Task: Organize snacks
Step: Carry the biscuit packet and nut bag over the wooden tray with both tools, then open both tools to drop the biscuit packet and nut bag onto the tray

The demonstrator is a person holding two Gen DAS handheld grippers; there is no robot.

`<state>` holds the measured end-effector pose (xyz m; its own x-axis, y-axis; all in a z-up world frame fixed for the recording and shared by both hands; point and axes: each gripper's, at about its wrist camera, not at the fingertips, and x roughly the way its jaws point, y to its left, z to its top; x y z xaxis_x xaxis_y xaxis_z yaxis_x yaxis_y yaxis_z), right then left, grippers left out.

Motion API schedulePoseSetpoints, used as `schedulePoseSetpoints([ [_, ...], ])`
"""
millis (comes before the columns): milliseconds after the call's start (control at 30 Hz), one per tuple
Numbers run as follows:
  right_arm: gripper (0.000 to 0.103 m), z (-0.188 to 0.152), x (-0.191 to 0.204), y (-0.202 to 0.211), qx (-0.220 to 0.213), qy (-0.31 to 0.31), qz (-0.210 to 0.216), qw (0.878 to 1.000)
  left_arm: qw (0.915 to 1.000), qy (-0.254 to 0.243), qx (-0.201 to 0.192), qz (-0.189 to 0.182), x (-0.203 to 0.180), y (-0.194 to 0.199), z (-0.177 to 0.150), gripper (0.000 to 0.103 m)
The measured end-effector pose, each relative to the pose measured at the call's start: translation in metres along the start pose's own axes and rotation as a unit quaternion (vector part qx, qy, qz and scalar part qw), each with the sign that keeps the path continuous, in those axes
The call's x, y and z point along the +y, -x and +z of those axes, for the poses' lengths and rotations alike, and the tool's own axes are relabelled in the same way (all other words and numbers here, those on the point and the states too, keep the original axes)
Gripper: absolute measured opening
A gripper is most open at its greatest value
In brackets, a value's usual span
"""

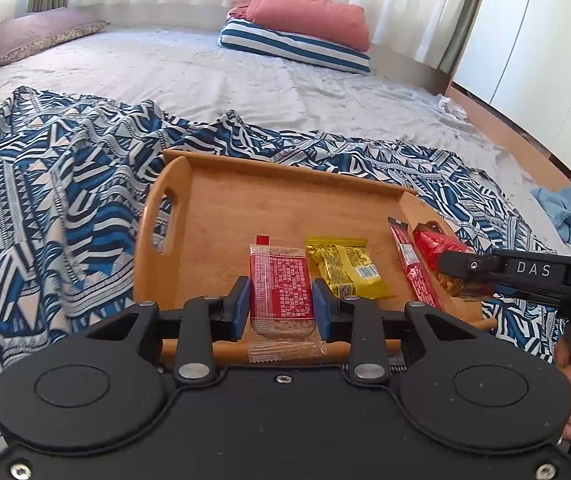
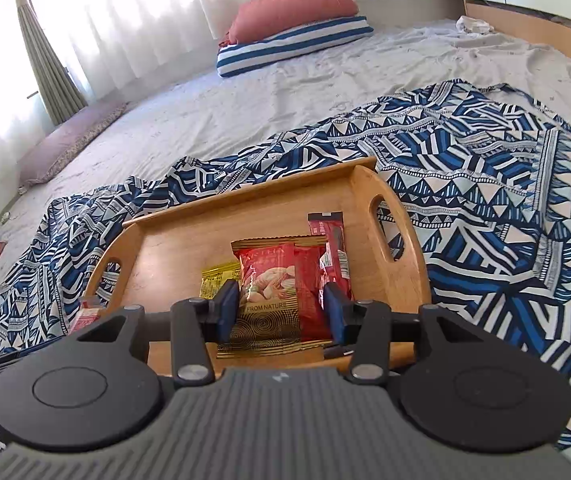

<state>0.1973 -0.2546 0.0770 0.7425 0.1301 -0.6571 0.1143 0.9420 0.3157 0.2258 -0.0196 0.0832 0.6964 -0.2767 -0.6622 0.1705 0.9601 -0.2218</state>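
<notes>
Patterned cloth [image 1: 65,184], one wooden tray [image 1: 245,184], four snack packets [image 1: 345,266]

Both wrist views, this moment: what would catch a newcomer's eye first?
The wooden tray on the blue patterned cloth draws the eye, with a yellow packet and a slim red stick pack lying in it. Each gripper carries a snack over the tray's near edge: the left gripper clamps a red cracker packet, the right gripper a red nut bag.

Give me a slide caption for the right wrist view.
Right gripper holds a red nut packet over the wooden tray on a patterned cloth.
</notes>
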Motion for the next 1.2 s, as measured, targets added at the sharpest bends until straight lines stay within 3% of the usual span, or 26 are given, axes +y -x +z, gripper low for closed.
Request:
schedulePoseSetpoints([
  [500, 0.049, 0.0, 0.008, -0.065, 0.025, 0.012, -0.014, 1.0, 0.9996, -0.028, 0.011, 0.004, -0.012, -0.076, 0.012, 0.031],
  [1200, 0.05, -0.008, 0.006, -0.081, 0.019, 0.022, -0.018, 0.999, 0.9993, -0.035, 0.015, 0.007, -0.012, -0.102, 0.002, 0.031],
])
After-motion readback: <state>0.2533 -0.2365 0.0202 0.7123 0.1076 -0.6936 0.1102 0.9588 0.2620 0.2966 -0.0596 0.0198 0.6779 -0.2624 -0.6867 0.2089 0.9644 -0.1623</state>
